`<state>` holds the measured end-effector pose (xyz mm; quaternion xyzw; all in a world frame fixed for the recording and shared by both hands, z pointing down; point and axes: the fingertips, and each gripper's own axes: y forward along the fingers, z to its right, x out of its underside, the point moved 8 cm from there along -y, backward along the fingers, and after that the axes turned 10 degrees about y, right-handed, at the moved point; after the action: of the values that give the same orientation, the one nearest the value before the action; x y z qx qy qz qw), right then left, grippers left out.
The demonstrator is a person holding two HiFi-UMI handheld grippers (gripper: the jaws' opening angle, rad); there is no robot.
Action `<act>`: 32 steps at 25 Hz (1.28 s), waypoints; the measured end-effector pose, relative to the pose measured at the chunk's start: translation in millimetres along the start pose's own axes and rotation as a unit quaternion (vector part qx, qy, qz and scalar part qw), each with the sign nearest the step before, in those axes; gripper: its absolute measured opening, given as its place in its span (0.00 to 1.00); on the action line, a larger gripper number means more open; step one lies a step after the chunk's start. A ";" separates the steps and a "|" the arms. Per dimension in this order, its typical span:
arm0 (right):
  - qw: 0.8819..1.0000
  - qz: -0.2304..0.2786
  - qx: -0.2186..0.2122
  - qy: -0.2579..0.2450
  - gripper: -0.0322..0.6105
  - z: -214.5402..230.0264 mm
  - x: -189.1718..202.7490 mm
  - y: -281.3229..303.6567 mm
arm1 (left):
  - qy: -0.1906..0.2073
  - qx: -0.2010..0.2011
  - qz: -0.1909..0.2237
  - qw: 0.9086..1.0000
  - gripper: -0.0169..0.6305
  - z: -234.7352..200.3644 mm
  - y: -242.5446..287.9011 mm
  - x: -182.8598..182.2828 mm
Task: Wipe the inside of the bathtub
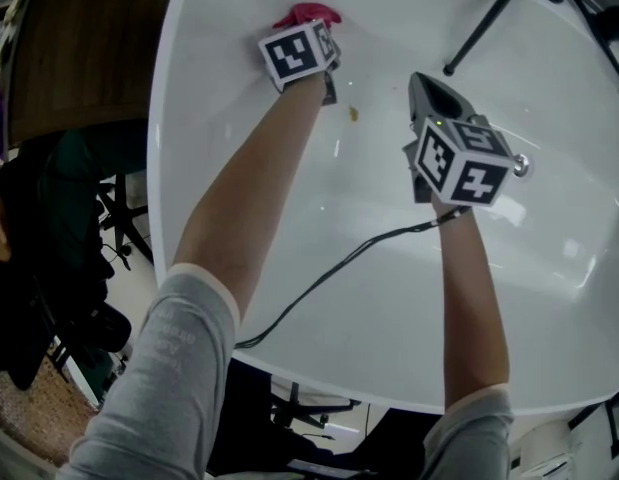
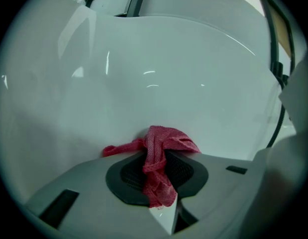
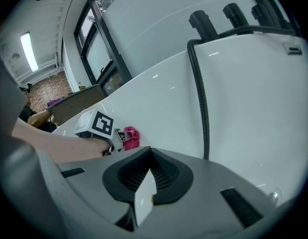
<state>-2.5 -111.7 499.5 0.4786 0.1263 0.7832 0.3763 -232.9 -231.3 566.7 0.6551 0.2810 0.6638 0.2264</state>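
**Wiping under way, much of the tub left**

Your left gripper (image 2: 157, 180) has its jaws clamped on the crumpled red mesh cloth (image 2: 163, 142), which presses against the glossy white bathtub's (image 2: 144, 59) inner wall. Your right gripper (image 3: 145, 185) hovers with its jaws closed and empty. A small yellowish speck (image 1: 353, 114) lies near the cloth; most of the basin probably needs wiping yet.

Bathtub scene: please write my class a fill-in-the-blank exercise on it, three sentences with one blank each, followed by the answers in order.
1. The left gripper is shut on a pink ____.
2. It holds this against the white inside of the ____.
3. The right gripper has its jaws together and holds ____.

Missing words: cloth; bathtub; nothing.
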 end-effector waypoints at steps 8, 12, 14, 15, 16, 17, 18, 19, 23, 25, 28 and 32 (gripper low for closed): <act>1.000 -0.003 -0.004 -0.001 0.06 11.8 13.3 5.0 | 0.023 0.031 -0.050 0.998 0.15 10.8 27.1 29.8; 1.000 0.001 -0.003 0.005 0.06 22.1 20.7 6.5 | 0.027 0.042 -0.073 0.996 0.15 17.3 39.7 49.4; 1.000 -0.002 -0.001 0.008 0.06 28.3 28.7 8.1 | 0.022 0.058 -0.083 0.995 0.15 24.1 46.3 59.6; 1.000 -0.004 0.000 0.010 0.06 31.3 32.8 9.1 | 0.024 0.067 -0.086 0.994 0.15 27.6 49.6 63.5; 1.000 -0.005 0.001 0.012 0.06 34.3 37.0 10.1 | 0.028 0.073 -0.089 0.993 0.15 30.5 52.7 67.1; 1.000 -0.007 0.001 0.014 0.06 37.3 41.3 10.9 | 0.035 0.073 -0.091 0.993 0.15 31.4 55.6 70.7; 1.000 -0.008 0.001 0.016 0.06 40.3 45.6 11.7 | 0.045 0.065 -0.093 0.993 0.15 30.3 58.4 74.3; 1.000 -0.010 0.001 0.018 0.06 43.3 49.7 12.2 | 0.053 0.058 -0.095 0.992 0.15 29.3 61.3 78.6; 1.000 -0.013 0.006 0.023 0.06 54.2 63.9 12.4 | 0.064 0.062 -0.116 0.989 0.15 33.1 74.1 103.2; 1.000 -0.014 0.010 0.024 0.06 59.2 69.0 12.3 | 0.074 0.068 -0.125 0.987 0.15 33.7 80.8 115.4; 0.999 -0.014 0.016 0.027 0.06 70.0 74.1 8.9 | 0.095 0.084 -0.139 0.982 0.15 39.6 90.8 133.0; 0.999 -0.015 0.023 0.032 0.06 88.5 78.9 1.5 | 0.119 0.106 -0.162 0.974 0.15 58.5 103.9 156.4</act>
<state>51.1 -71.0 597.1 0.4601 0.1629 0.7893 0.3725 -173.7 -199.1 751.4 0.5378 0.4773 0.6575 0.2251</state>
